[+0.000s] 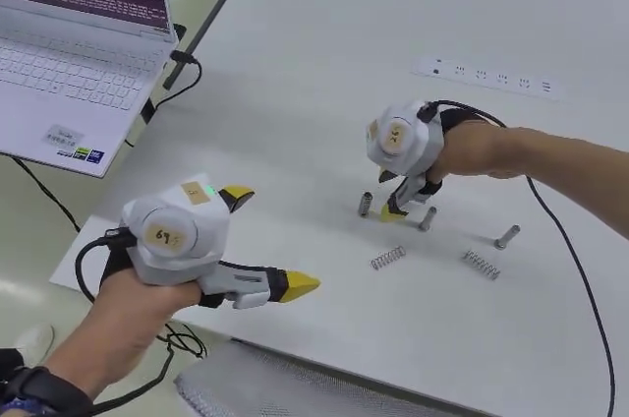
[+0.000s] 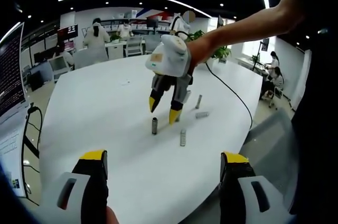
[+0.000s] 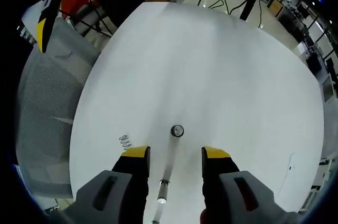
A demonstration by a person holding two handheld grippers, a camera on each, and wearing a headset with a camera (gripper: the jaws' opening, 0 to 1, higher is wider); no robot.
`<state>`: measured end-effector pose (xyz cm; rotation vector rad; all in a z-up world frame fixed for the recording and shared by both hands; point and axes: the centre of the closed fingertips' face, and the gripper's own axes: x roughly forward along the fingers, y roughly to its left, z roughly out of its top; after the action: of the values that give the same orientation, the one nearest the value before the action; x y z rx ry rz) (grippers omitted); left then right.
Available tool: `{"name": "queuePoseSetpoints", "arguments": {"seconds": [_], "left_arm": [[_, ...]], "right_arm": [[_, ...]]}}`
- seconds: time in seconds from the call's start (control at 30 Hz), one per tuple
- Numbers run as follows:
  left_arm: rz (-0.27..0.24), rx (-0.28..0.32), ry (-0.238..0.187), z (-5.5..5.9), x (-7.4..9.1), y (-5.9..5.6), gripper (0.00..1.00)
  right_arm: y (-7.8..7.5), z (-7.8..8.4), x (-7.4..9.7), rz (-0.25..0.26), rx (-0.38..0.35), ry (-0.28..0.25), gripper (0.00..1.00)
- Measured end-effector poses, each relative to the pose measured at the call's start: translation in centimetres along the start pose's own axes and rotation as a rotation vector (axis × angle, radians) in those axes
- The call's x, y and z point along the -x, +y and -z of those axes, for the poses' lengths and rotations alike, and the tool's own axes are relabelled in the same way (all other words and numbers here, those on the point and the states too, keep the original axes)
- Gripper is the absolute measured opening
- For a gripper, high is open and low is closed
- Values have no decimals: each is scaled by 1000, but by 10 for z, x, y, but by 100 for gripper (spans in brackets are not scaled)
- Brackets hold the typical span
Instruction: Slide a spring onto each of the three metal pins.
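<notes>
Three short metal pins are on the white table (image 1: 324, 92): one upright (image 1: 366, 204) with a ribbed shaft, one upright (image 1: 427, 218), one lying on its side (image 1: 507, 236). Two loose springs lie nearer me (image 1: 388, 258) (image 1: 481, 264). My right gripper (image 1: 410, 201) hangs open, tips down, between the two upright pins. In its own view the right gripper (image 3: 176, 153) has one pin (image 3: 177, 130) just ahead, another pin (image 3: 163, 189) low between the jaws, and a spring (image 3: 124, 141) to the left. My left gripper (image 1: 267, 240) is open over the near table edge, holding nothing, and faces the pins (image 2: 155, 126).
An open laptop (image 1: 79, 43) sits at the far left with black cables (image 1: 182, 73) beside it. A white power strip (image 1: 486, 76) lies at the back. A grey mesh chair (image 1: 226, 387) stands below the near table edge. People and desks fill the room behind (image 2: 95, 36).
</notes>
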<state>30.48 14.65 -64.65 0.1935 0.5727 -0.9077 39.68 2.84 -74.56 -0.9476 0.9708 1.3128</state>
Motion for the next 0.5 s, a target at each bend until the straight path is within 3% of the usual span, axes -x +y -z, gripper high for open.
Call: {"name": "queuePoseSetpoints", "arguments": {"seconds": [0.5], "left_arm": [[6,-17,2,-4,-3,-5,87]], "right_arm": [[10,14,17,44,-100,-62,40]]}}
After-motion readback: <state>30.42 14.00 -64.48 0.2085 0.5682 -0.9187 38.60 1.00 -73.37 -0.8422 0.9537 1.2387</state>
